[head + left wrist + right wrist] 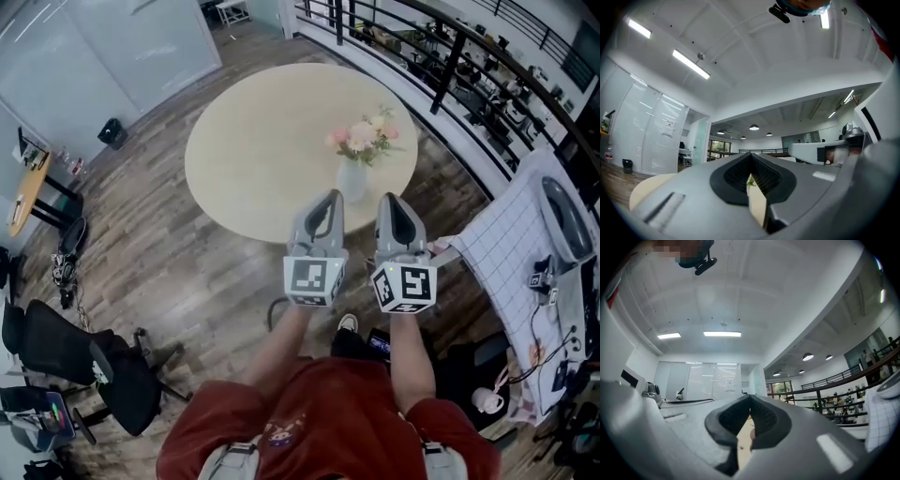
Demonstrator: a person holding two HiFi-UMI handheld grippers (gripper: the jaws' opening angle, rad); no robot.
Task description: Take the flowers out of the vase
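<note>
Left tool (pixel 327 199) and right tool (pixel 395 201): hovering at frame centre, jaws together. Flowers (pixel 364 138): standing in vase (pixel 352 178) on table (pixel 253 141), just above.

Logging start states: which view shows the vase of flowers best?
The head view: the white vase and its pink flowers stand whole on the round table. The left gripper view catches only a green scrap between its fingers; the right gripper view shows nothing recognisable.
</note>
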